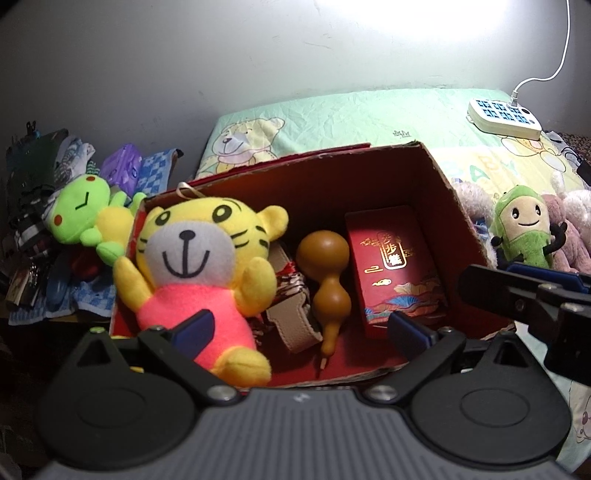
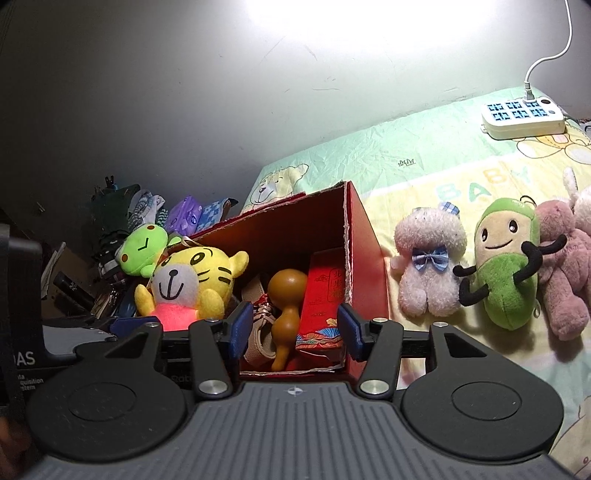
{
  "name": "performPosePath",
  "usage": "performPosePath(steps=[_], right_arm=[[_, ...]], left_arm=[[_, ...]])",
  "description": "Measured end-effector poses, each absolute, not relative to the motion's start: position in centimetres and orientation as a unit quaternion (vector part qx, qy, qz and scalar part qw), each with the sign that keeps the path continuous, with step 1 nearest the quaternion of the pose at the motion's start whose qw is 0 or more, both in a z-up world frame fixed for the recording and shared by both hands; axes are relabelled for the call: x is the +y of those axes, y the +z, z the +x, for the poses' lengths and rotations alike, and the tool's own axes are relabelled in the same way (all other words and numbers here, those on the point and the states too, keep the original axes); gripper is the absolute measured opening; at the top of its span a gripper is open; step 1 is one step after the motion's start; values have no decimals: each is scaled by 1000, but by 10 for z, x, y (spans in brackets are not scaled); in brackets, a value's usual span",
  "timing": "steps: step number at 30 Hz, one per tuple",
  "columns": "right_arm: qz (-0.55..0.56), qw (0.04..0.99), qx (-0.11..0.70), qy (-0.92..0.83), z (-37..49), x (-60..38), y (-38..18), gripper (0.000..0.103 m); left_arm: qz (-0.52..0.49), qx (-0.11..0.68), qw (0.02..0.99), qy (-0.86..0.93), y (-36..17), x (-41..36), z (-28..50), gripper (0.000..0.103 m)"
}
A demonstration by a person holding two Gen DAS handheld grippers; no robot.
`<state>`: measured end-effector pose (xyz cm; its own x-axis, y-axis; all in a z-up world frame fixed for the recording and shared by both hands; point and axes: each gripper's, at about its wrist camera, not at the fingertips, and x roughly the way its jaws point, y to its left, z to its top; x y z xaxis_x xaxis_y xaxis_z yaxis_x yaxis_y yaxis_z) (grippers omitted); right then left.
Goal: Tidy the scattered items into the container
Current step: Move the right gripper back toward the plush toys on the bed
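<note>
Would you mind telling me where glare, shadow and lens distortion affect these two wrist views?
Left wrist view: glare whitens the wall at upper right, the clutter at left sits in shadow, and the frame corners go dark. Right wrist view: a larger blown-out patch tops the wall, the left side is dim, and the fisheye bends the bed edge.

Scuffed white wall [image 1: 184, 55], cartoon bedsheet [image 1: 351, 114], glare

"BABY" is printed on the bedsheet [image 2: 476, 184]; gold Chinese characters mark the red box [image 1: 395, 266].

Pink plush [image 2: 565, 269] (cut off rightward)
</note>
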<state>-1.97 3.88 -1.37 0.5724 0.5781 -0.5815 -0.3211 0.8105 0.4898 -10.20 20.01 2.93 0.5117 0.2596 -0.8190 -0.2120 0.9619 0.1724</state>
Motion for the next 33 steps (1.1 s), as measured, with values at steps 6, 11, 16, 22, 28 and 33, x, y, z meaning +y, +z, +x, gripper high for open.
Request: performPosePath(steps=[6, 11, 16, 22, 28, 33], right_arm=[[173, 867, 382, 269, -14, 25, -15, 54], [179, 866, 380, 272, -11, 12, -17, 54], [191, 865, 385, 259, -6, -9, -24, 54], [202, 867, 393, 229, 0, -41, -37, 52], [212, 867, 402, 202, 3, -78, -51, 52], [224, 867, 410, 173, 5, -114, -64, 52]], left_arm=[[19, 478, 866, 145, 28, 191, -94, 100], [12, 472, 868, 150, 31, 184, -91, 100], [9, 457, 879, 137, 35, 171, -90, 100], [9, 432, 895, 107, 41, 145, -87, 98], [9, 399, 915, 66, 49, 113, -85, 98], [4, 383, 923, 22, 48, 79, -81, 99]])
